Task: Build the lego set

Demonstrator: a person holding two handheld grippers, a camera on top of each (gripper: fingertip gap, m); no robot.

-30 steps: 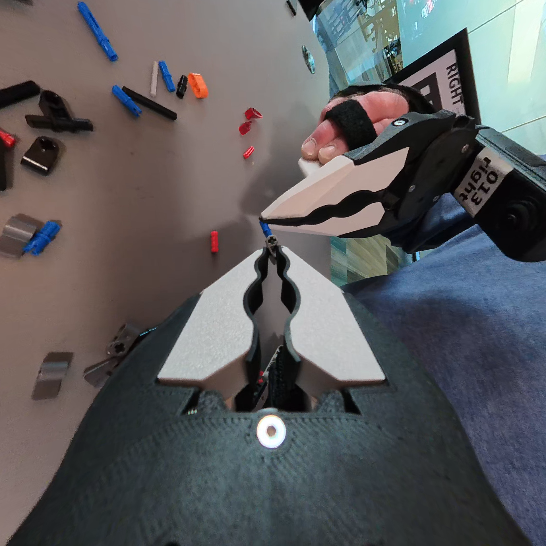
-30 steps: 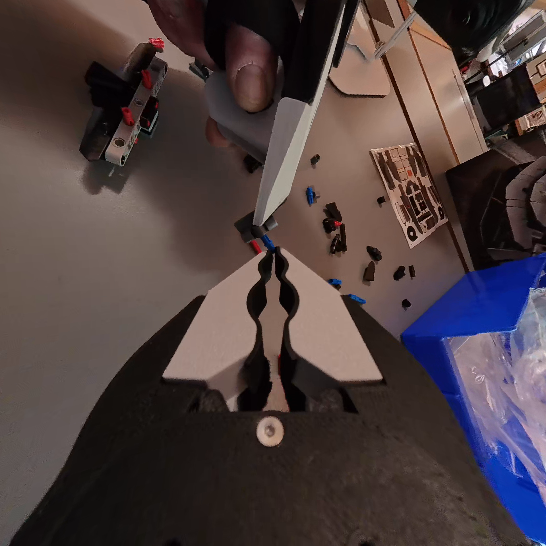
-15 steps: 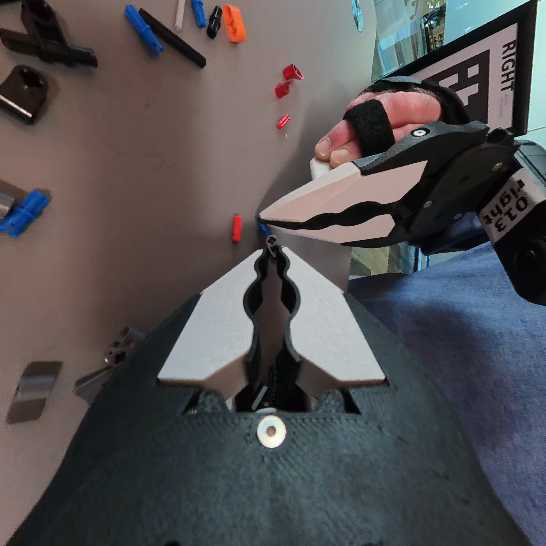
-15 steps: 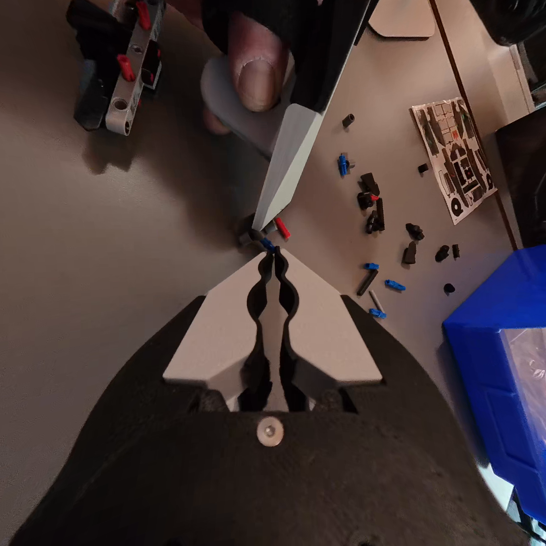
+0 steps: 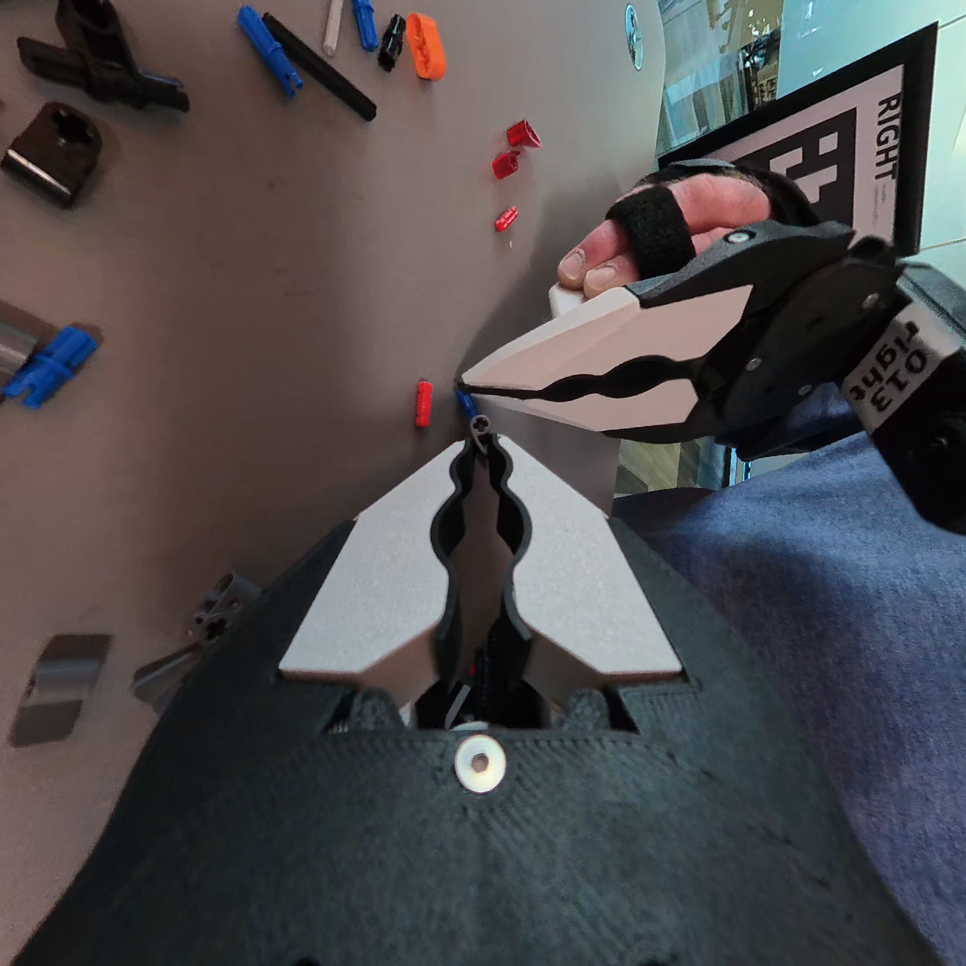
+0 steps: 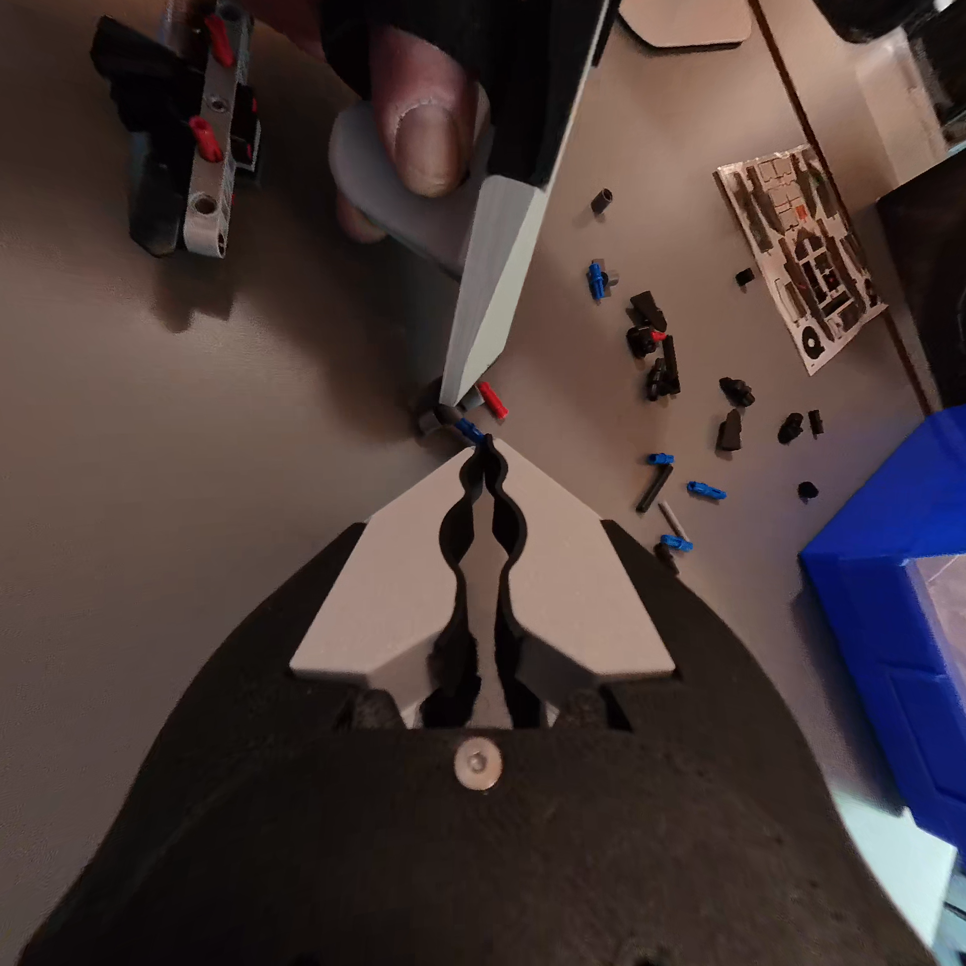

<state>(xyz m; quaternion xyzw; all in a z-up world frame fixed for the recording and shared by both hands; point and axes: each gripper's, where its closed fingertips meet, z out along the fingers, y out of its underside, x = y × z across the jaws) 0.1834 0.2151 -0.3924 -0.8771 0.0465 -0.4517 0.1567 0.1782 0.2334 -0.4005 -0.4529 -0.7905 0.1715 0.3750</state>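
The left gripper [image 5: 481, 438] pinches a small grey connector [image 5: 480, 426] just above the surface [image 5: 261, 313]; the right gripper [image 6: 485, 443] is clamped on a blue pin [image 6: 469, 429] — mating them looks under way. Next, a straight, aligned push.

A grey table [image 5: 219, 292] is being used as the support. Loose pieces are being kept on it: a red pin [image 5: 424, 403], three small red parts [image 5: 509, 167], an orange piece [image 5: 426, 45], blue pins [image 5: 270, 50] and a black axle [image 5: 319, 66]. A part-built grey and black assembly [image 6: 183, 136] is lying well apart from them. A sticker sheet [image 6: 794, 256] and a blue bin [image 6: 888, 601] are being kept near the table's edge.
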